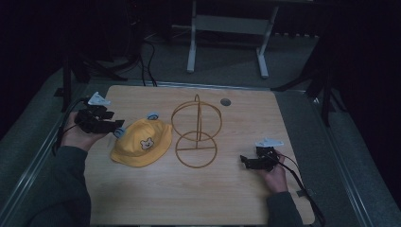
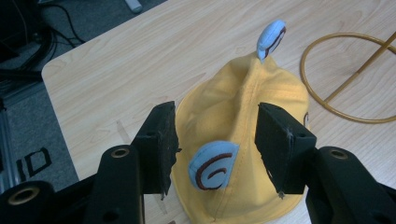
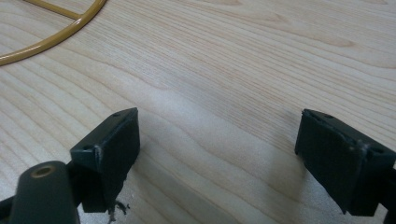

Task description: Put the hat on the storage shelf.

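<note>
The left gripper (image 2: 215,140) has its jaws apart around the yellow hat's (image 2: 243,107) blue ear (image 2: 214,165), low in the frame. The right gripper (image 3: 219,154) jaws gape wide over the table (image 3: 233,60).

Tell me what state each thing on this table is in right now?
Yellow hat: lying flat on the table, blue ear between open jaws, not gripped.
Wire stand: upright, nothing on it.
Left hand-held gripper: open around the hat's ear.
Right hand-held gripper: open wide over bare wood.
</note>
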